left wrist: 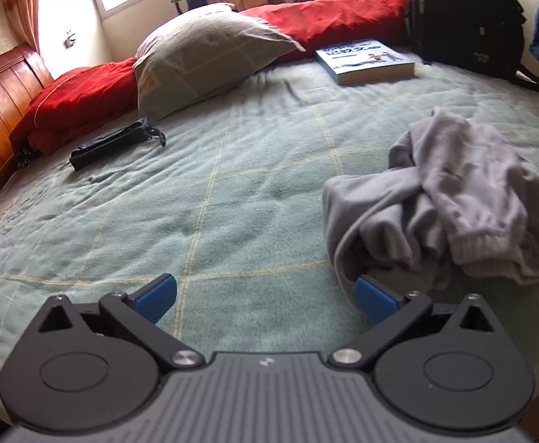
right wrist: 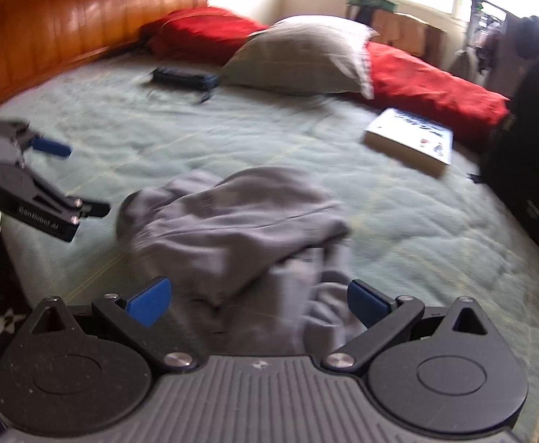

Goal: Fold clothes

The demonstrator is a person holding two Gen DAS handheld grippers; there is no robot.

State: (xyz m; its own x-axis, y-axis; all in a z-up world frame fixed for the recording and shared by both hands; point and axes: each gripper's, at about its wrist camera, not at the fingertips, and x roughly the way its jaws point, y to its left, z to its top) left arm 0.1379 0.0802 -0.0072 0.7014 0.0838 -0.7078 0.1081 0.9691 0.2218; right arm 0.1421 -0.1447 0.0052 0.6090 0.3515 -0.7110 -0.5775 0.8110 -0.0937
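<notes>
Because the grey garment (right wrist: 232, 229) lies crumpled near the bed (left wrist: 232, 192) edge, unfolded, both tools hang released: the right gripper (right wrist: 256, 301) straddles it, the left gripper (left wrist: 265, 297) waits beside it.

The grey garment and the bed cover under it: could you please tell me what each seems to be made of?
The grey garment looks like soft matte fleece or sweatshirt knit: it slumps in thick folds and has a ribbed cuff. The bed cover looks like a napped, towel-like woven blanket, pale green with thin yellow grid lines and a fuzzy surface; the fibre itself cannot be told.
</notes>
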